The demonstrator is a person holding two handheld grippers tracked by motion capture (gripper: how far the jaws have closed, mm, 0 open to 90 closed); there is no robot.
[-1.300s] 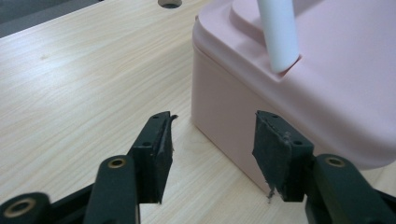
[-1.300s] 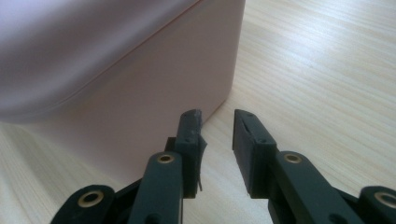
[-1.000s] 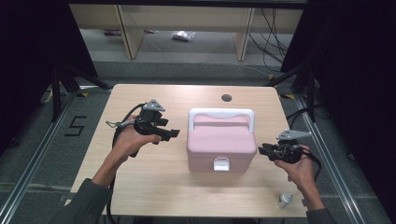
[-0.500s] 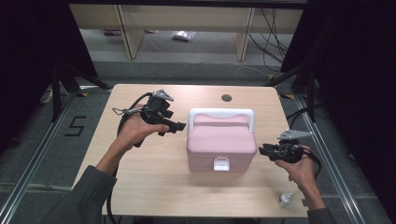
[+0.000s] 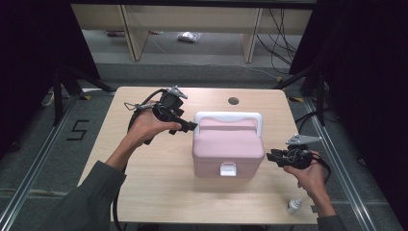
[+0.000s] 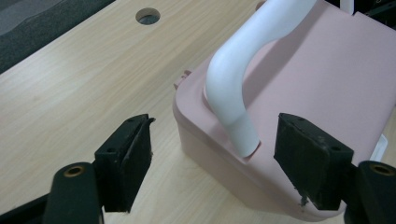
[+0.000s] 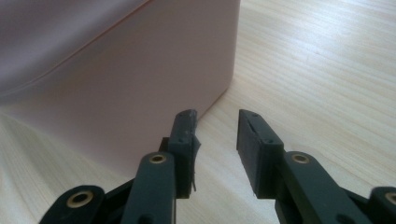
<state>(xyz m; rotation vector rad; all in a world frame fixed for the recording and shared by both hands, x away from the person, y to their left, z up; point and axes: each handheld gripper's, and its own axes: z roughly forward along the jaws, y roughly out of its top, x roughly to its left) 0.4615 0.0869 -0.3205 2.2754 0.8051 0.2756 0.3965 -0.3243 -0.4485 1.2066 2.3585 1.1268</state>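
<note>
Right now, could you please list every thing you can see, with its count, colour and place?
box: one, pink, middle of the table, closed.
handle: one, white, on the box lid, lying toward the far side.
latch: one, white, on the box's near face.
small bottle: one, white, near right corner of the table.
table: one, light wood, with a round hole near its far edge.
left hand-held gripper: one, black, jaws open, by the box's far left corner.
right hand-held gripper: one, black, jaws open, beside the box's right side.
</note>
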